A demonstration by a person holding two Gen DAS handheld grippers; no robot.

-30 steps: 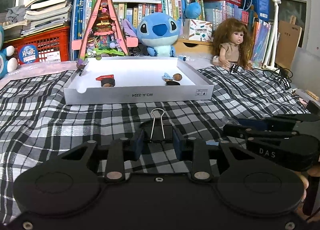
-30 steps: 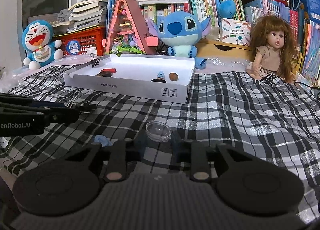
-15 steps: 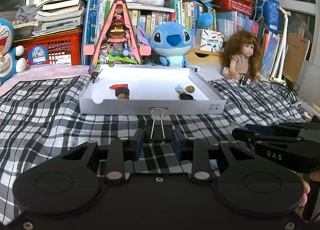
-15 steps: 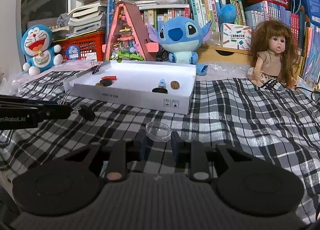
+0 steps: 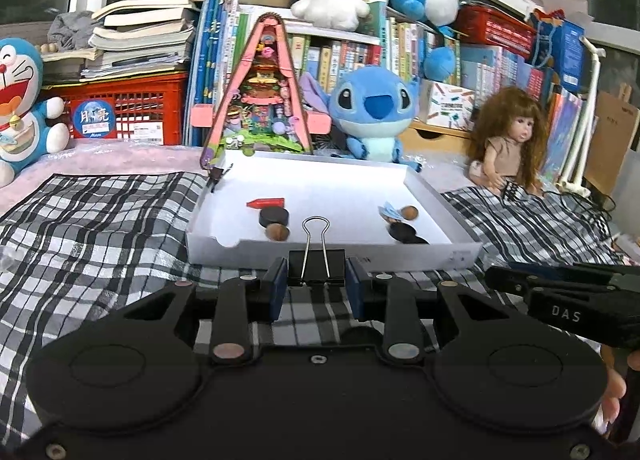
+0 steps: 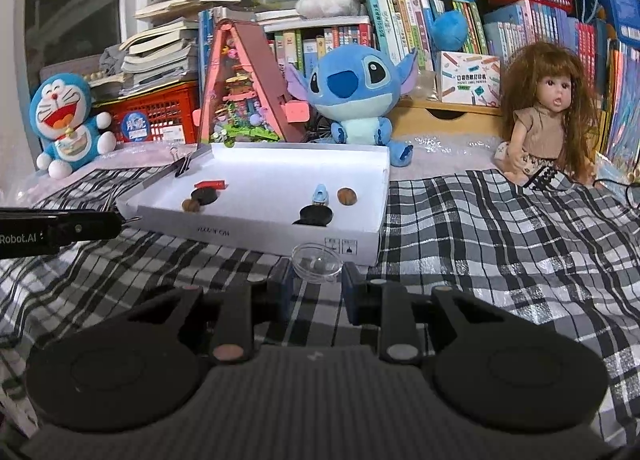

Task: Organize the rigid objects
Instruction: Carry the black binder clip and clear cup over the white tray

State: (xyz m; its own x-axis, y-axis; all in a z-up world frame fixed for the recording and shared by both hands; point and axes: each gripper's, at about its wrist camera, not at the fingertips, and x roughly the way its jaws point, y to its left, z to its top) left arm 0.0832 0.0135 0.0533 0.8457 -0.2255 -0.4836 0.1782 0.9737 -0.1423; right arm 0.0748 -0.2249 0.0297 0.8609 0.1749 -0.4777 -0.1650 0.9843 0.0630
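dim indoor light, fisheye-warped edges

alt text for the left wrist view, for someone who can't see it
The left gripper holds a black binder clip between its pads, wire handles up, above a checked cloth and just short of a white tray. The tray holds a red piece, dark discs and brown nuts. The right gripper enters from the right; plush toys, a doll and books fill the back.

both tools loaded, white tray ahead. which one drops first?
Left, probably. The left tool grips the binder clip right at the white tray front wall, about centred. The right tool, holding the clear dome, faces the tray's right front corner, so it looks less squarely lined up.
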